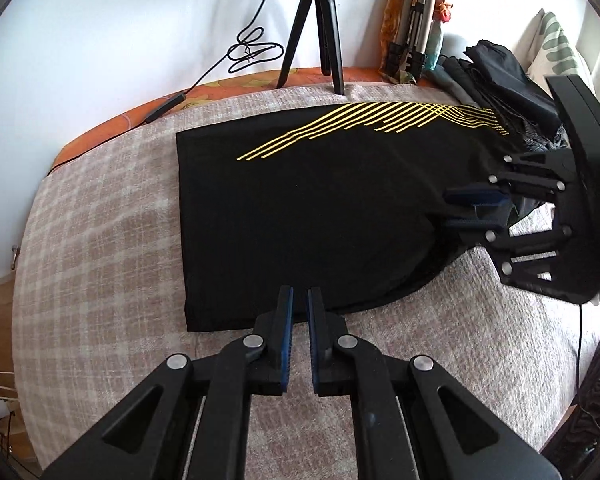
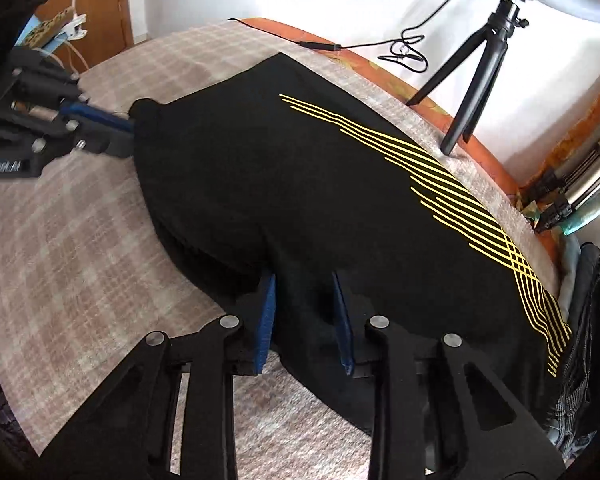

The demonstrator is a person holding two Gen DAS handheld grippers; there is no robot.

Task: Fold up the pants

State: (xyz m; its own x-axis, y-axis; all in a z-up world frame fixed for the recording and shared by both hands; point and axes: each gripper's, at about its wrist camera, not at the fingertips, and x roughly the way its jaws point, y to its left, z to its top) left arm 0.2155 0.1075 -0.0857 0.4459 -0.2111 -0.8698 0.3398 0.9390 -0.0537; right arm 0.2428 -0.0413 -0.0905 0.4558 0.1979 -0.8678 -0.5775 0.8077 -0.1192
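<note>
In the left wrist view, the left gripper (image 1: 300, 300) sits nearest, low over the plaid blanket (image 1: 100, 240), its blue-padded fingers standing a narrow gap apart at the near edge of the black pants (image 1: 300, 208). From this view I cannot tell whether cloth lies between the pads; in the right wrist view the left gripper (image 2: 130, 128) meets a raised corner of the pants (image 2: 260, 184), with the fabric bunched at its tips, so it appears to pinch that corner.

The pants lie spread flat across the middle of the blanket, a broad dark panel with a band of thin yellow stripes (image 1: 360, 124) running diagonally along the far side. Their right end narrows and lifts off the blanket toward the right gripper (image 1: 476, 210), whose pads hold a fold of the fabric. In the right wrist view, the right gripper (image 2: 304, 284) has its fingers well apart with a thick ridge of black cloth filling the space between the blue pads (image 2: 266, 320), the cloth touching both.

Beyond the pants, a small black tripod (image 1: 320, 32) stands on the blanket's far edge, near the orange mattress border (image 1: 228, 84). A black cable (image 1: 252, 48) loops against the white wall behind it. At the far right, a heap of dark clothes (image 1: 500, 72) rests just beside the striped end of the pants, with a leaf-patterned pillow (image 1: 556, 44) behind it.
</note>
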